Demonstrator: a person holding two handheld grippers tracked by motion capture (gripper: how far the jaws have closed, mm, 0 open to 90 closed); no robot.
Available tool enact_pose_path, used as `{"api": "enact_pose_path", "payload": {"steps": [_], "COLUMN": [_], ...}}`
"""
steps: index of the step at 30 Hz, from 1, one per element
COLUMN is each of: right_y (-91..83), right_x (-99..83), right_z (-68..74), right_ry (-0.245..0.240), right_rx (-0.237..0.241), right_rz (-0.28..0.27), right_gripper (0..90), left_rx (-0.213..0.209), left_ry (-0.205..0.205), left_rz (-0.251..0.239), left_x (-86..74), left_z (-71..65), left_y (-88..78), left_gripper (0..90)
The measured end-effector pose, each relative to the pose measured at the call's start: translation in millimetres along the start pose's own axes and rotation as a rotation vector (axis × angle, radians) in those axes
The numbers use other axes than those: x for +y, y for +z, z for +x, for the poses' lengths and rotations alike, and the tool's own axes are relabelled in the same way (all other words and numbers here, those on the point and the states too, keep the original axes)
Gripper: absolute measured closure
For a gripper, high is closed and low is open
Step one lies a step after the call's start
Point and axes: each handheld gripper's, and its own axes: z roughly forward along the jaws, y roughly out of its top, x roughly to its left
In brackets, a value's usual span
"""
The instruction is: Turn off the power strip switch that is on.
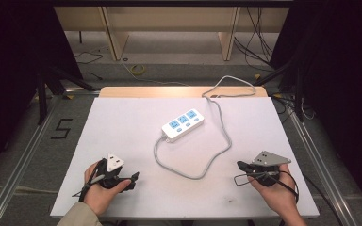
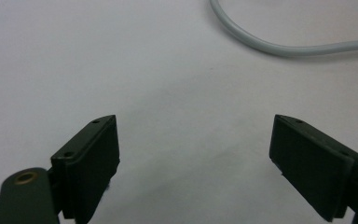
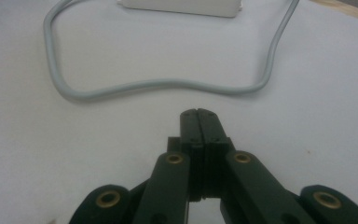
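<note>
Power strip point(image 1: 183, 124) lay mid-table, long axis running from near-left to far-right.
Its cord point(image 1: 217, 155) looped toward the grippers; left gripper point(image 2: 196, 154) stood apart, right gripper point(image 3: 199, 116) together, empty.

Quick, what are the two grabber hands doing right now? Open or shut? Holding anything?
Left gripper: open, fingers wide apart, nothing between them, just white table.
Right gripper: shut, fingers pressed together, holding nothing; the grey cable lies ahead, untouched.
</note>
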Motion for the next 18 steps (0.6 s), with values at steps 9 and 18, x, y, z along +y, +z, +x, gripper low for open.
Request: {"api": "enact_pose_path", "payload": {"steps": [9, 18], "right_y": [7.0, 14.5], "right_x": [12.0, 22.1], "right_z": [-0.1, -2.1], "right_ry": [-0.009, -0.005], "right_rx": [-0.005, -0.007], "right_rz": [0.003, 0.017], "right_gripper": [90.0, 90.0], "left_rx": [0.01, 0.015], "left_ry": [0.007, 0.007], "left_rz": [-0.006, -0.01], "left_x": [0.2, 0.6], "left_z": [-0.3, -0.9], "left_y": [-0.7, -0.9], "left_gripper": [15.7, 15.8]}}
